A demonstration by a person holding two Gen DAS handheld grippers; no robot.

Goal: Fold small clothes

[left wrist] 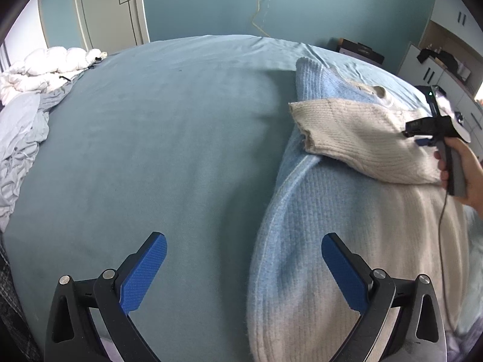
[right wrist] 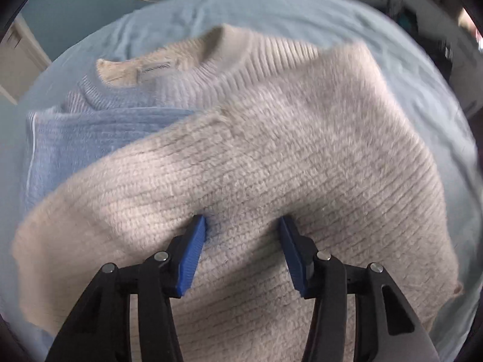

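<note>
A knit sweater (left wrist: 347, 211), pale blue on one side and cream on the other, lies flat on the right part of the bed sheet (left wrist: 151, 135). Its cream sleeve (left wrist: 356, 138) is folded across the body, cuff pointing left. My left gripper (left wrist: 244, 238) hangs open over the sweater's left edge with nothing between its blue pads. My right gripper (left wrist: 407, 131), held by a hand (left wrist: 471, 181), is over the sleeve near the shoulder. In the blurred right wrist view the right gripper (right wrist: 241, 221) has its jaws partly apart, tips down at the cream knit (right wrist: 302, 150), which lies flat between them.
A white duvet (left wrist: 45, 69) and a crumpled grey sheet (left wrist: 18, 150) are bunched at the bed's left edge. A door (left wrist: 105, 6) stands behind, white cabinets (left wrist: 446, 60) at the right. A cable (left wrist: 443, 211) trails from the right gripper over the sweater.
</note>
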